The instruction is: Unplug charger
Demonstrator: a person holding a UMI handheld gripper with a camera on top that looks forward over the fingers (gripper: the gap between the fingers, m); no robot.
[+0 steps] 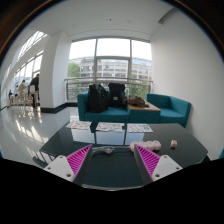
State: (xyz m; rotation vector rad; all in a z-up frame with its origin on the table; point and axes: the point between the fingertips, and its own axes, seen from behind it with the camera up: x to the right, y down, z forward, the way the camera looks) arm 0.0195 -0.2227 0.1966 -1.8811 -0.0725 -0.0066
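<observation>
My gripper point(112, 163) is open, its two magenta pads point(78, 158) spread wide over a dark glass table point(110, 172). A small grey object with a thin cord point(103, 150), apparently the charger, lies on the far part of the table, just beyond the fingertips and between them. The fingers do not touch it. I cannot make out a socket or a plug.
A pink object point(150, 147) lies on the table beside the right finger, with a small item point(172, 144) further right. A teal sofa point(125, 112) with dark bags point(98, 97) stands beyond, before large windows point(112, 60). A white wall is on the right.
</observation>
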